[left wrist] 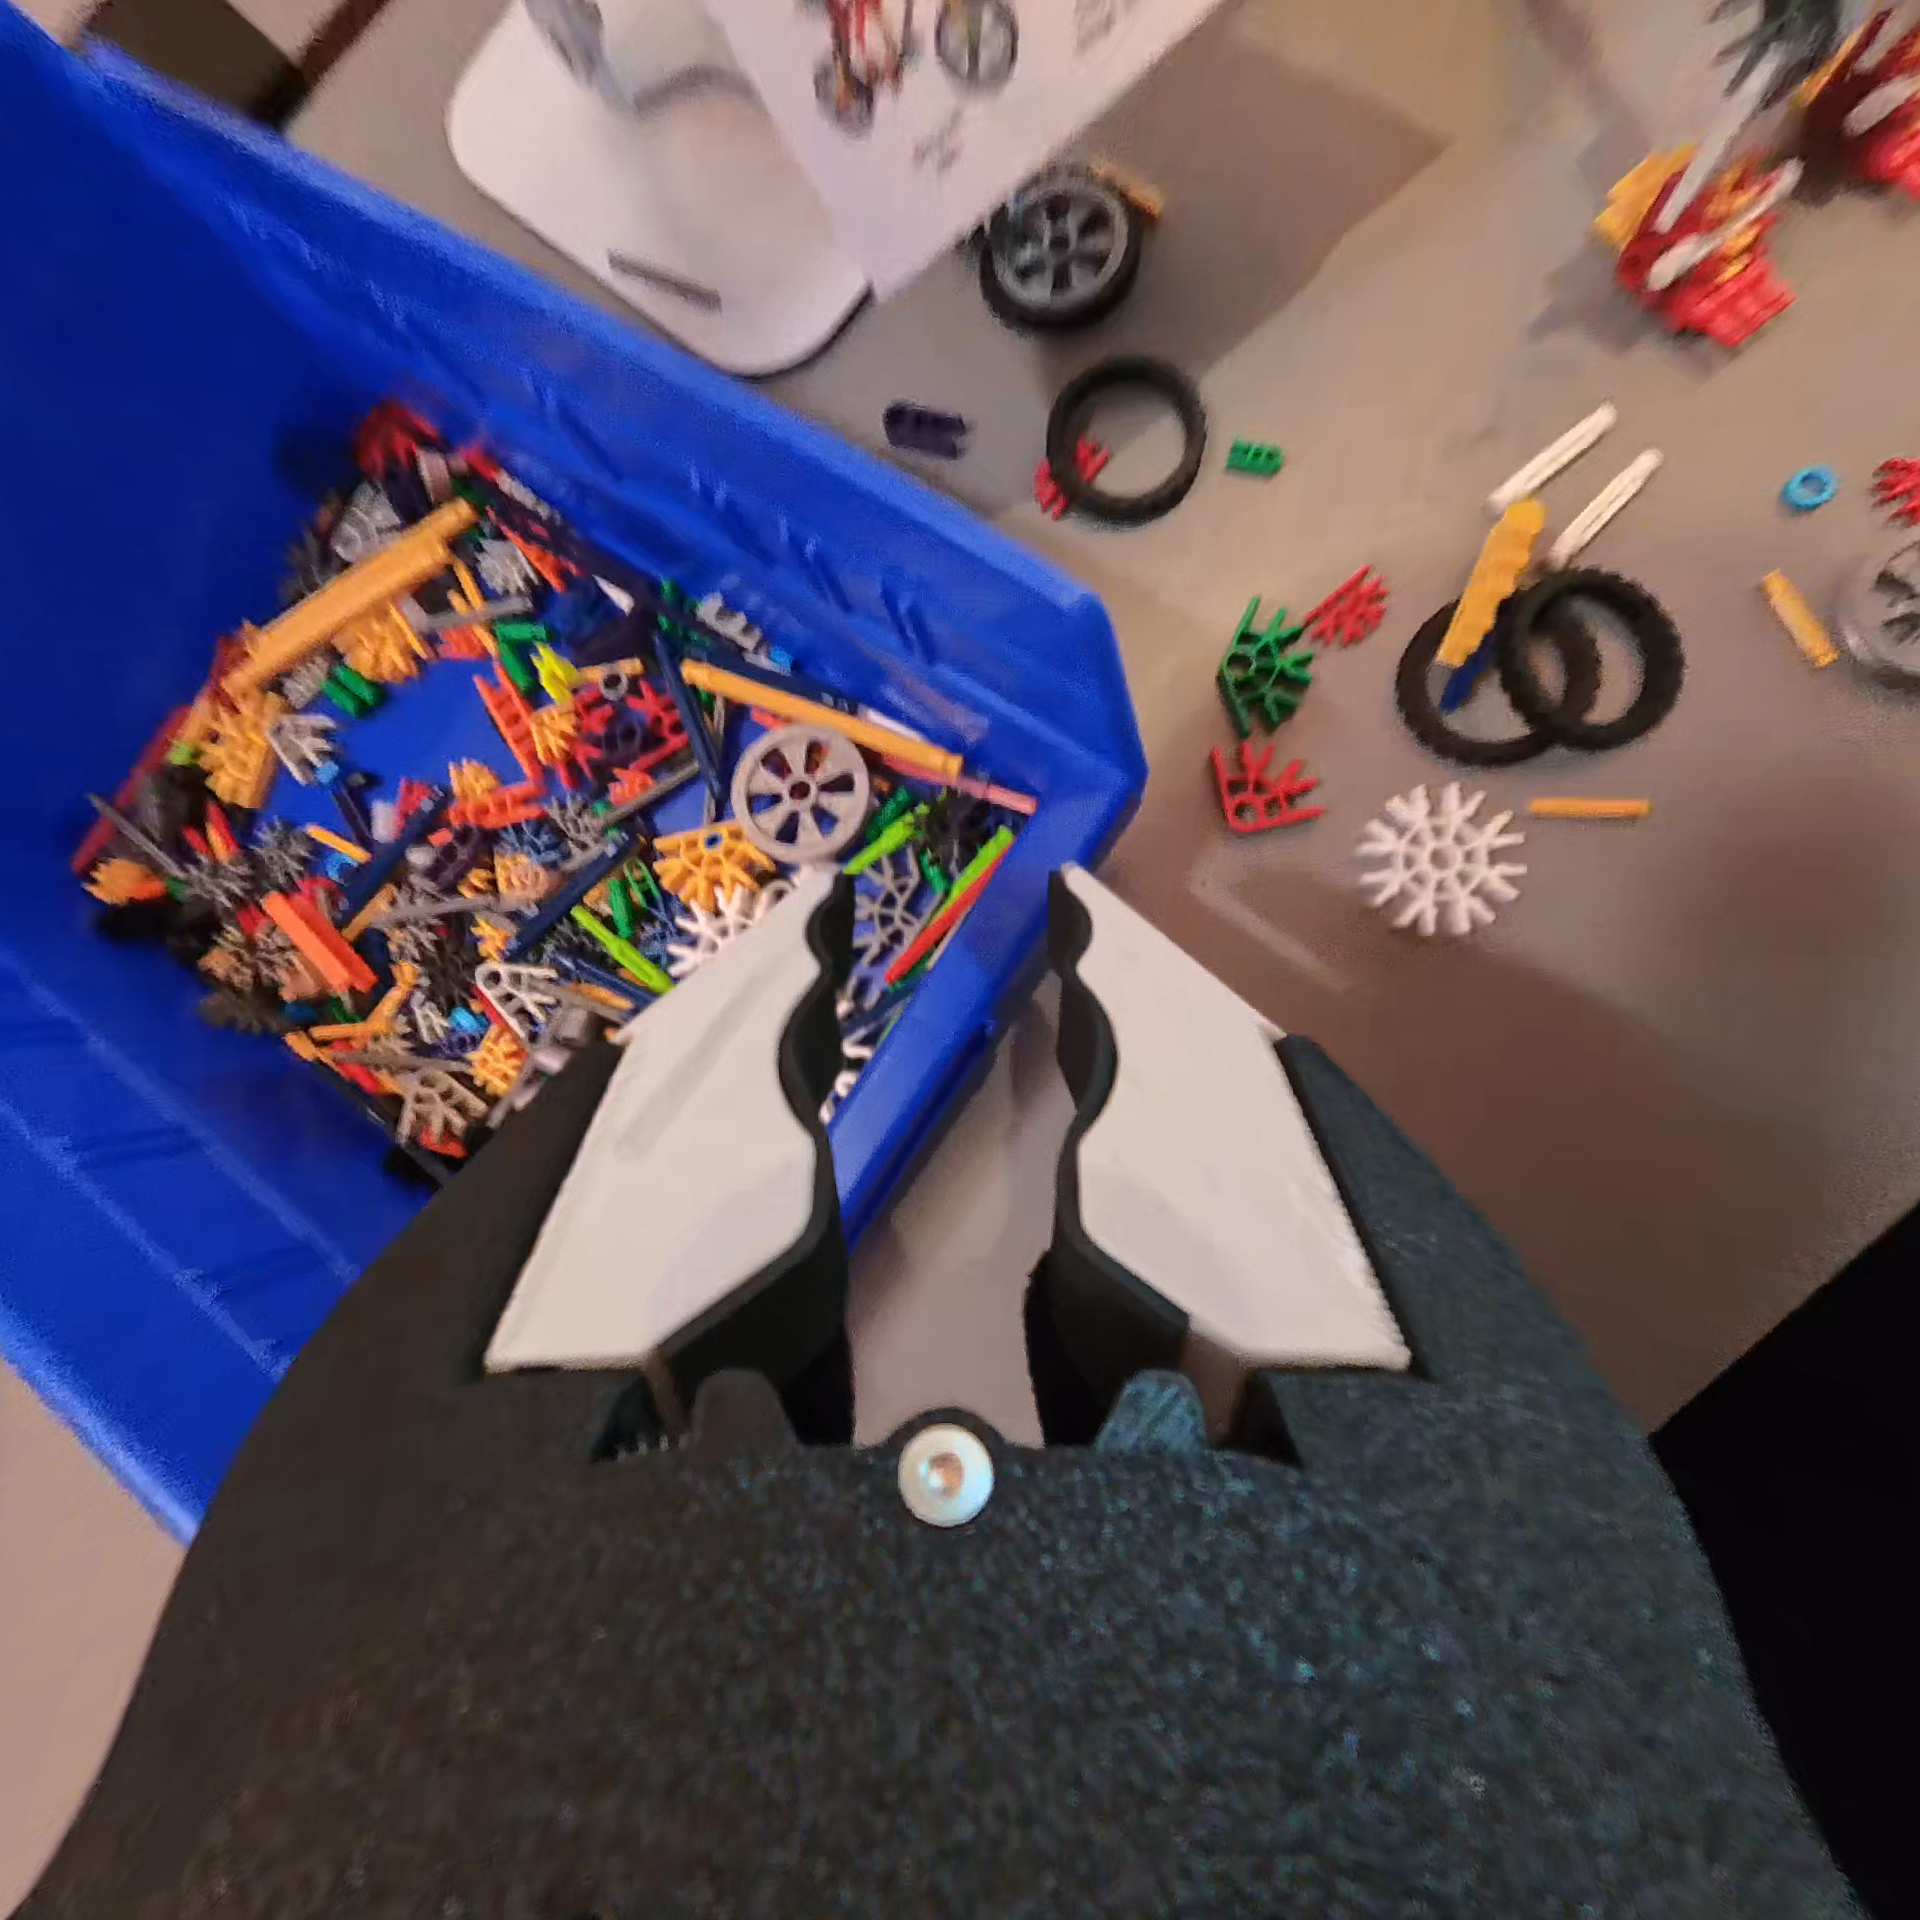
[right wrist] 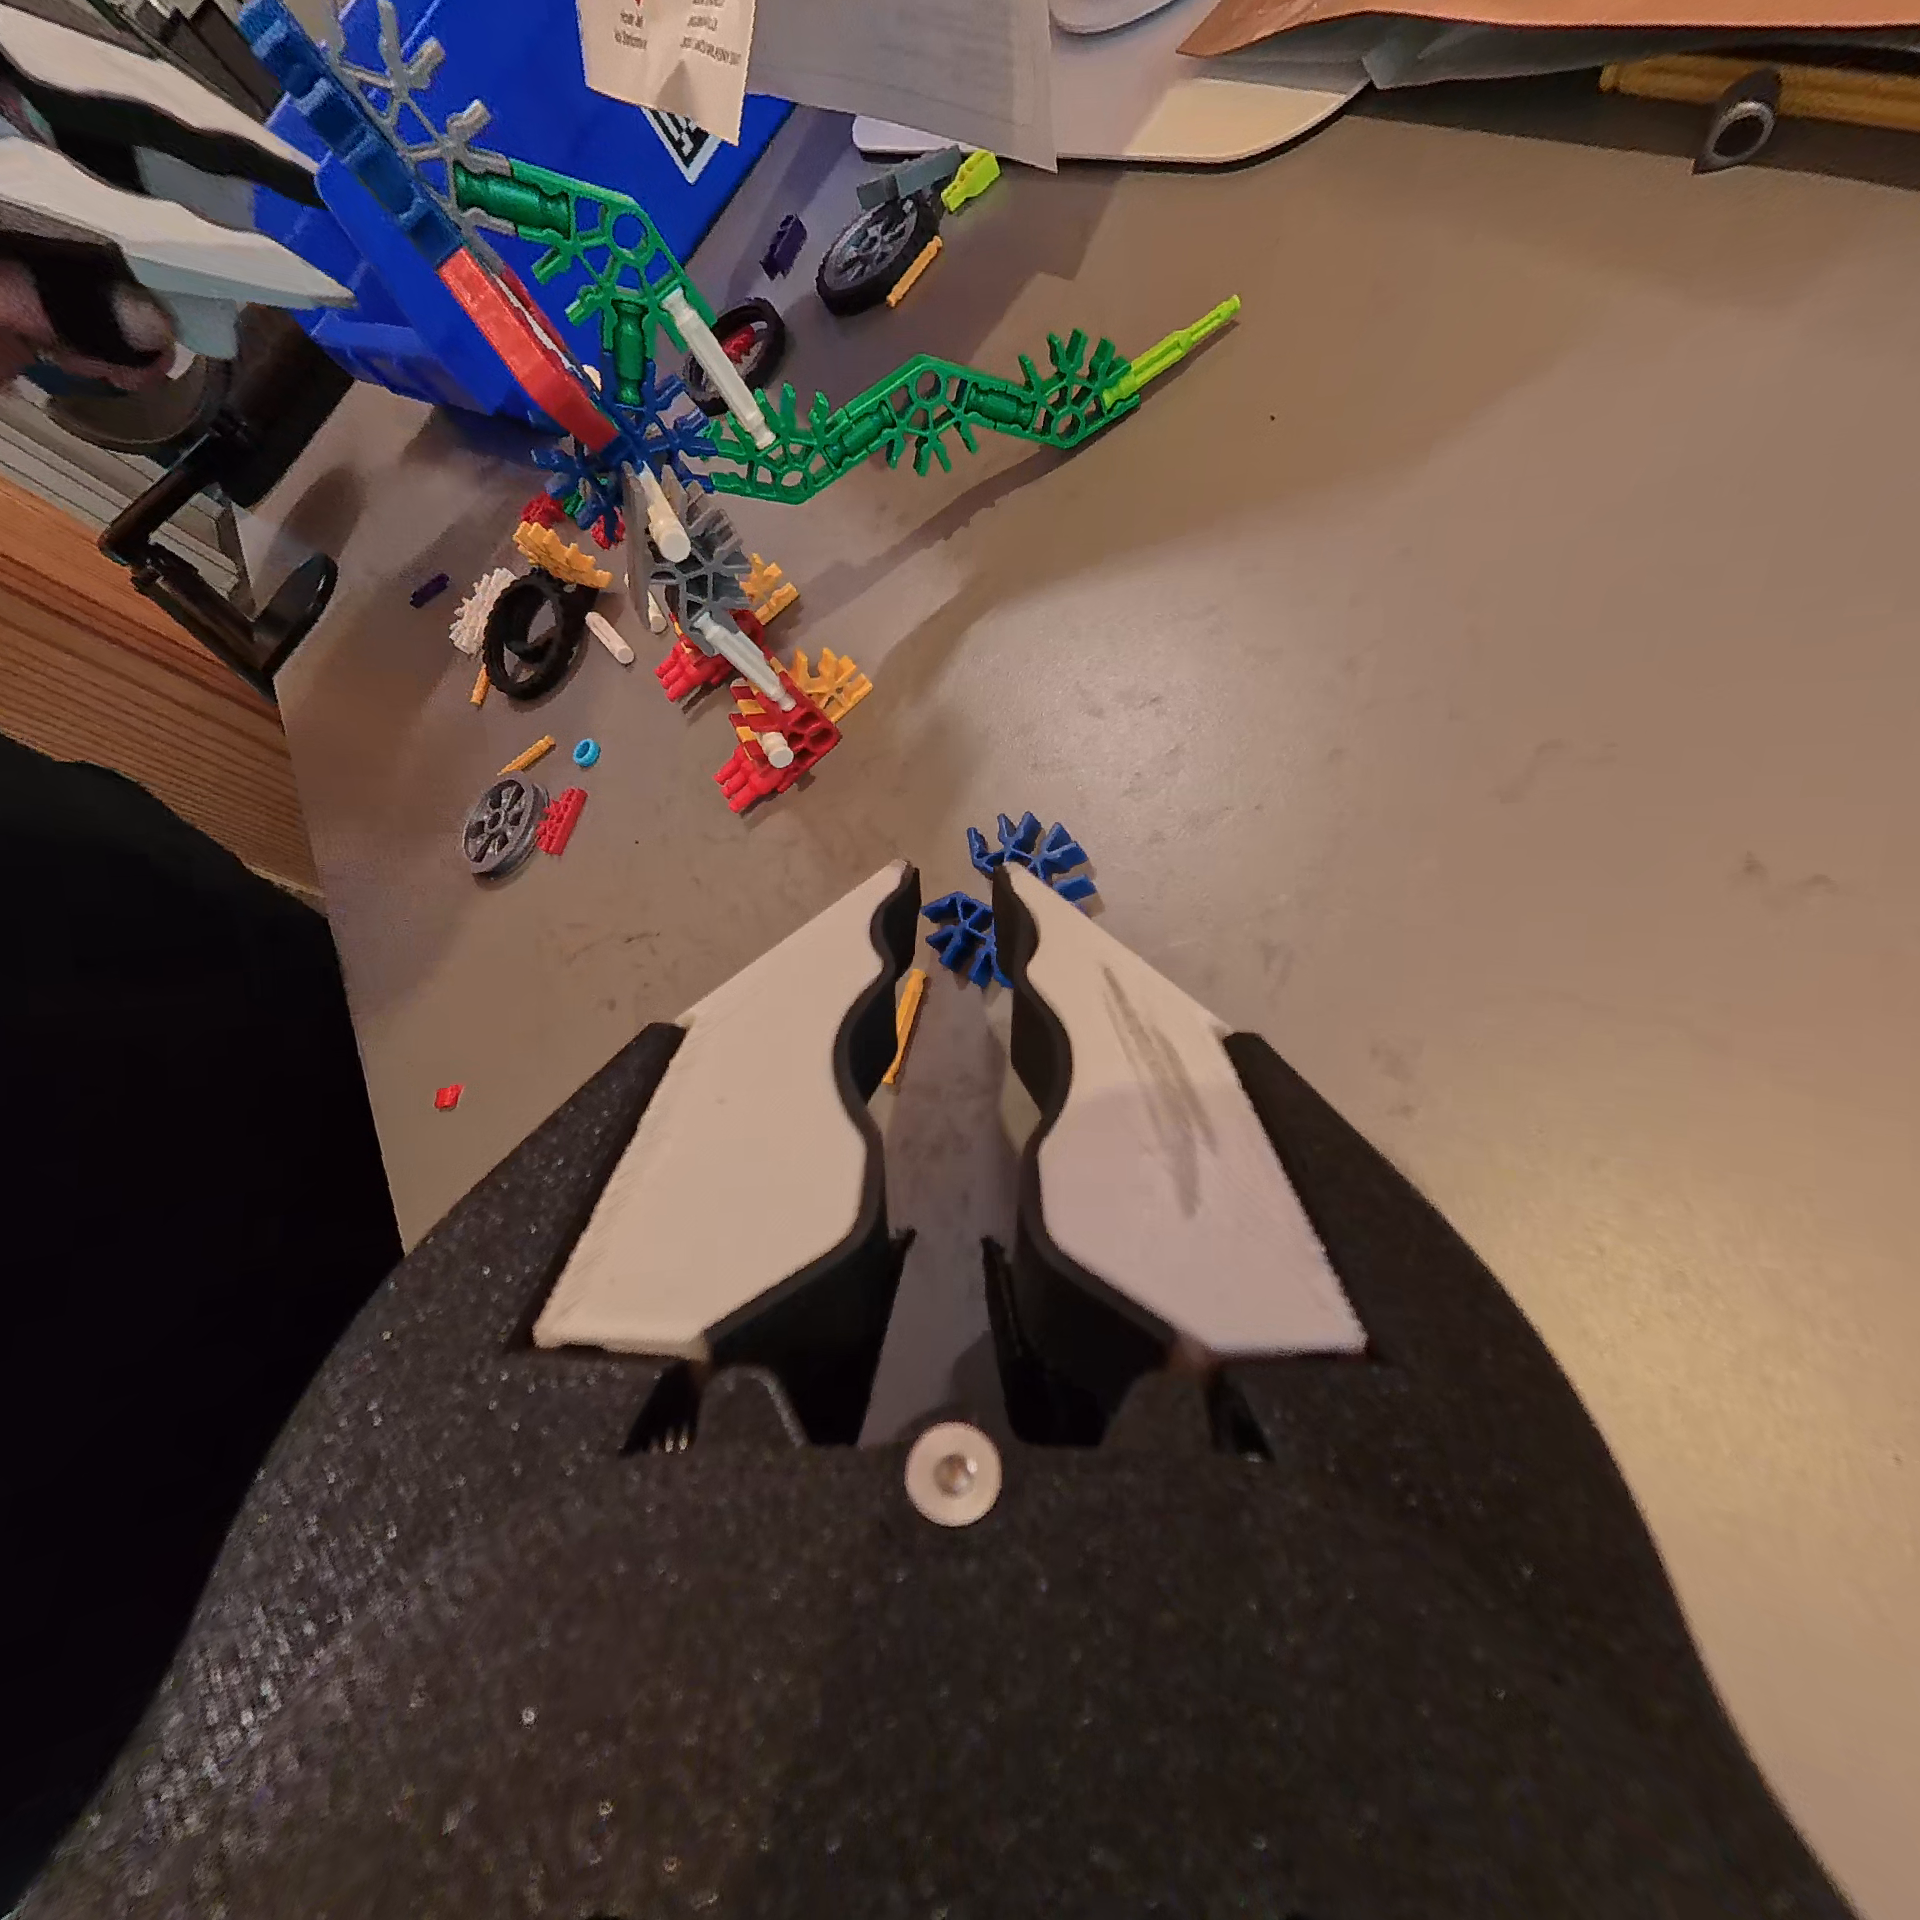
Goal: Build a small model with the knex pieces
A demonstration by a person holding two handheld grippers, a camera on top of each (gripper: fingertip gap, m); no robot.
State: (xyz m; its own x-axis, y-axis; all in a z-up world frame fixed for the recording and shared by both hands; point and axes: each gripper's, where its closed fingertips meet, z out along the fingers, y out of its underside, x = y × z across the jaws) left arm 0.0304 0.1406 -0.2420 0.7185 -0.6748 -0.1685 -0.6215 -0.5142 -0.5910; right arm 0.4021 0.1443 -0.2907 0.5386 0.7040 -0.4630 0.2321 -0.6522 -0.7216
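The grey table carries everything. On it stands a blue bin, heaped inside with mixed plastic rods and connectors, a grey spoked wheel among them. The left tongs hang over the bin's near corner, parted and empty, one tip above the heap and the other over the rim; that view is blurred.

Right of the bin a white stand base sits at the far edge, with a grey-hubbed tyre beside it. Loose on the table lie three black tyres, one alone and two overlapping with a yellow rod leaning across them. Near them are a white snowflake connector, a green connector and a red one.

In the right wrist view, a built model of green, blue, grey, red and yellow parts stretches from the bin across the table. The right tongs hover low over the table, slightly parted and holding nothing. A blue connector lies just past their tips, a second blue one shows between them, and a short yellow rod lies on the table in the gap.
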